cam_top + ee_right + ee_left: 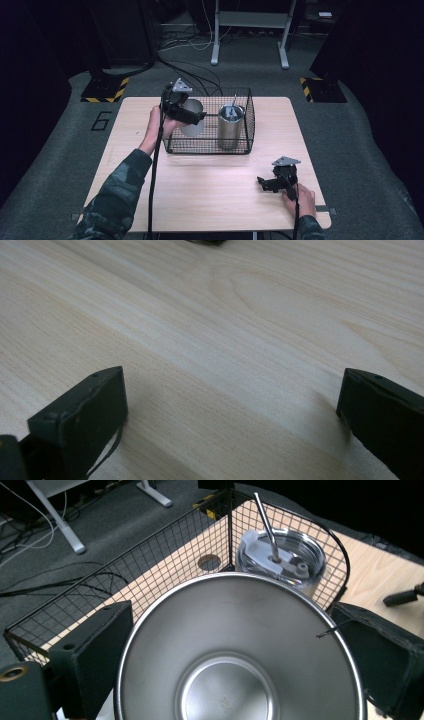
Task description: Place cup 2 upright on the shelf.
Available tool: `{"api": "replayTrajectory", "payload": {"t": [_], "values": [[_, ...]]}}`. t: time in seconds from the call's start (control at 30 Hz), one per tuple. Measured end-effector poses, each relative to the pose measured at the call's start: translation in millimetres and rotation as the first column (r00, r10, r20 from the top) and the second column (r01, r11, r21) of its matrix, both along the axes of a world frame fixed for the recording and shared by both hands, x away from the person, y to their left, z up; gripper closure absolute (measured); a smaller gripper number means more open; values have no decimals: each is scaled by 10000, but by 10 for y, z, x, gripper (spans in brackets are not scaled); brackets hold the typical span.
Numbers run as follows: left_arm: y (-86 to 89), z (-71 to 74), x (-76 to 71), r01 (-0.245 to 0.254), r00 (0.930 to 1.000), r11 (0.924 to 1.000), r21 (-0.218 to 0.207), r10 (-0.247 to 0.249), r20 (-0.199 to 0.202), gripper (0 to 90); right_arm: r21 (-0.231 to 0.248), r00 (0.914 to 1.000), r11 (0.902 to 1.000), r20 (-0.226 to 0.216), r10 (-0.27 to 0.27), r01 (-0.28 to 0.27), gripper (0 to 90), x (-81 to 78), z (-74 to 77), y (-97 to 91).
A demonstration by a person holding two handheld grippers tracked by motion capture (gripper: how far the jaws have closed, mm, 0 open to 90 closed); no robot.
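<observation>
My left gripper (192, 117) is shut on an open steel cup (192, 119), holding it tilted over the left end of a black wire basket (235, 147). In the left gripper view the steel cup (235, 650) sits between both jaws, its mouth facing the camera, with the basket (150, 560) behind it. A lidded steel tumbler (230, 126) with a metal straw stands upright in the basket's right half; the lidded tumbler (290, 560) appears just beyond the cup. My right gripper (265, 184) rests open on the table near the front right, nothing between its jaws (230, 415).
The wooden table (200, 200) has bare room in front of the basket. Grey carpet, cables and a white desk frame (250, 30) lie beyond the far edge. Black stands with yellow-striped bases (105, 90) flank the back.
</observation>
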State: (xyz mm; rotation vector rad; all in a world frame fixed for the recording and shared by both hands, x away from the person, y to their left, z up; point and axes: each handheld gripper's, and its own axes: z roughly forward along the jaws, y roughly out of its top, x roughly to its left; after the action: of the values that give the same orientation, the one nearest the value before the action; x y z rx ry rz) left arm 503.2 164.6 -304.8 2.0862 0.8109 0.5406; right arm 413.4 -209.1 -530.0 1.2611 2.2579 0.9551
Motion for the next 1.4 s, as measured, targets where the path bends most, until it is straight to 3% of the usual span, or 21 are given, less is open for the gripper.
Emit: {"api": "replayTrajectory", "payload": {"t": [0.2,0.5,0.83,1.4], "values": [[-49,-20,139,-235,9996,9997,-46,234,-155,66,-1,10000,10000,4,-1,1,0,0,0,0],[-109,-76,297,-387,9987,9986,369,399,-311,66,5,10000,10000,7,-7,7,0,0,0,0],[-156,-167,486,-662,9949,9974,287,682,-738,66,14,10000,10000,-37,-19,19,0,-2,1,1],[-274,-379,661,-798,9884,9954,529,859,-1254,65,16,10000,10000,-37,-19,19,0,-2,1,1]]}}
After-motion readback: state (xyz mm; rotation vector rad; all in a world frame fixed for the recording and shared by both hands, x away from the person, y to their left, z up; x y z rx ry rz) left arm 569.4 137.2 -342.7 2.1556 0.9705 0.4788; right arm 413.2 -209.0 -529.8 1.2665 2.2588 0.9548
